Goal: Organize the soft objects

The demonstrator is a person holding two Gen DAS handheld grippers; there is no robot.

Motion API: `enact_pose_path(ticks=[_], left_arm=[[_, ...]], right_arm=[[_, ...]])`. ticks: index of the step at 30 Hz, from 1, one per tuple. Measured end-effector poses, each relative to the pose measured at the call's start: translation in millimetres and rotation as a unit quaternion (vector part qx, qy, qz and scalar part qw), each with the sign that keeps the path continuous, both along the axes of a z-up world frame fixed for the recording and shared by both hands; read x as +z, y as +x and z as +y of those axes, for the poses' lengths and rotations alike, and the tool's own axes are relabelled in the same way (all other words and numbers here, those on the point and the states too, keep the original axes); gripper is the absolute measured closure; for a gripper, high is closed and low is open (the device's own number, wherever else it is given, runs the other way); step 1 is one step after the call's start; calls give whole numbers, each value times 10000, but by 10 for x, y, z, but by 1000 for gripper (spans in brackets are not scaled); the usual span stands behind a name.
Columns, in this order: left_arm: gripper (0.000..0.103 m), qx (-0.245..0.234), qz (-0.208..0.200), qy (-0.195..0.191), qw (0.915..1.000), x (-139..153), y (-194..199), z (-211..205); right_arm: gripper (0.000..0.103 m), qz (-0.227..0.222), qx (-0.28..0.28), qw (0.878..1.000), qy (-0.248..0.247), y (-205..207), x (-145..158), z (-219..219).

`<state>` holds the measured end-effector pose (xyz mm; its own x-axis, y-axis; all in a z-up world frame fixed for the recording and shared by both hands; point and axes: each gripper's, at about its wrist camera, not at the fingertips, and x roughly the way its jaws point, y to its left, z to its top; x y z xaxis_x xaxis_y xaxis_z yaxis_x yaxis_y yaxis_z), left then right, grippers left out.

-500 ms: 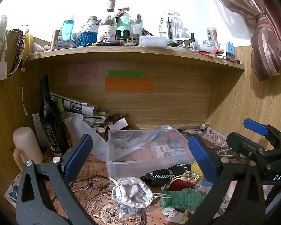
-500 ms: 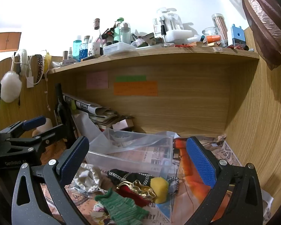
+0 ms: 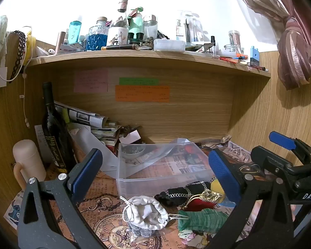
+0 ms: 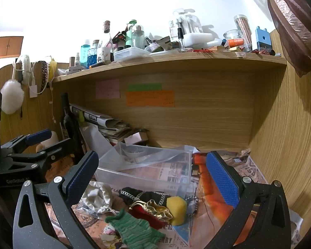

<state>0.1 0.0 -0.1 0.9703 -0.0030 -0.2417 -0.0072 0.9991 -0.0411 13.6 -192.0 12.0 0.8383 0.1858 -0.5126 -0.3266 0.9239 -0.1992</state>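
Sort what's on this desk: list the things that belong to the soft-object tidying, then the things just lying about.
Job: white drawstring pouch, green knit piece, yellow sponge, black chain-trimmed pouch, clear bin.

Lying about: wine bottle, newspapers, cream mug.

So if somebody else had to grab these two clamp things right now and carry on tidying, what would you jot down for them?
Left gripper: open, holding nothing, hovering over the soft pile.
Right gripper: open, holding nothing, beside it on the right.
Clear plastic bin: on the desk behind the pile; no soft items visible in it.
Still on the desk in front of the bin: white drawstring pouch, green knit piece, black chain-trimmed fabric, red and gold pouch, yellow sponge.
Done: nothing sorted yet, by the look of it.
Left: presumably move each soft item into the bin; the white pouch sits nearest the left gripper.
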Motion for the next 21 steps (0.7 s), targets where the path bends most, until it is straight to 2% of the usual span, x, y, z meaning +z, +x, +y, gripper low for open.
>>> enact_pose_path(ticks=[14, 21], left_arm=[[0, -1, 33, -21, 10000, -16, 12, -39], [0, -132, 232, -109, 9996, -127, 88, -11]], right_arm=[[0, 61, 29, 10000, 42, 22, -9, 13], [0, 195, 2, 9998, 49, 56, -97, -46]])
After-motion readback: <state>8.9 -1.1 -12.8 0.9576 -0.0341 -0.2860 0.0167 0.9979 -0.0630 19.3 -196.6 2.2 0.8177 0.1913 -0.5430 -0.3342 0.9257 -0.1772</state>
